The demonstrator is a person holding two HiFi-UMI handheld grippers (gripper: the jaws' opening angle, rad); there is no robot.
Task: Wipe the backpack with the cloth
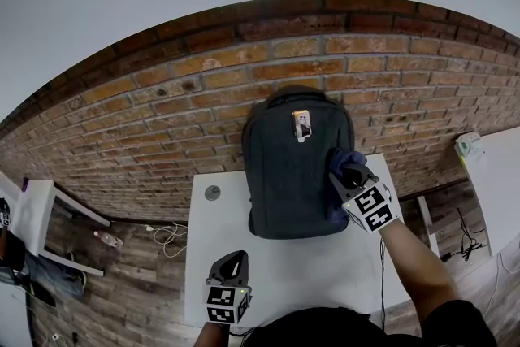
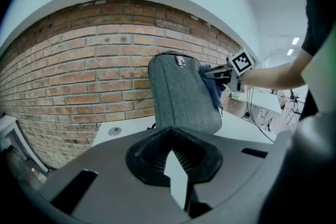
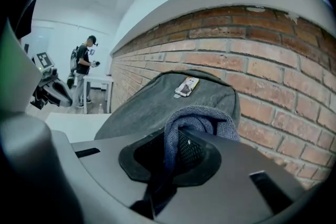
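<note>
A dark grey backpack (image 1: 288,175) stands upright on the white table (image 1: 284,272), leaning against the brick wall, with a small tag (image 1: 301,124) near its top. My right gripper (image 1: 351,175) is shut on a blue cloth (image 1: 343,161) and presses it against the backpack's right side, about halfway up. In the right gripper view the cloth (image 3: 197,118) bulges out of the jaws just before the backpack (image 3: 152,105). My left gripper (image 1: 230,268) hovers near the table's front edge, shut with nothing in it, a good way from the backpack (image 2: 181,94).
A round grey grommet (image 1: 212,193) sits in the table left of the backpack. A white bench (image 1: 36,215) stands at the left, a bottle (image 1: 107,239) and cables (image 1: 166,236) lie on the floor, and another white table (image 1: 496,175) is at the right. A person (image 3: 83,68) stands far off.
</note>
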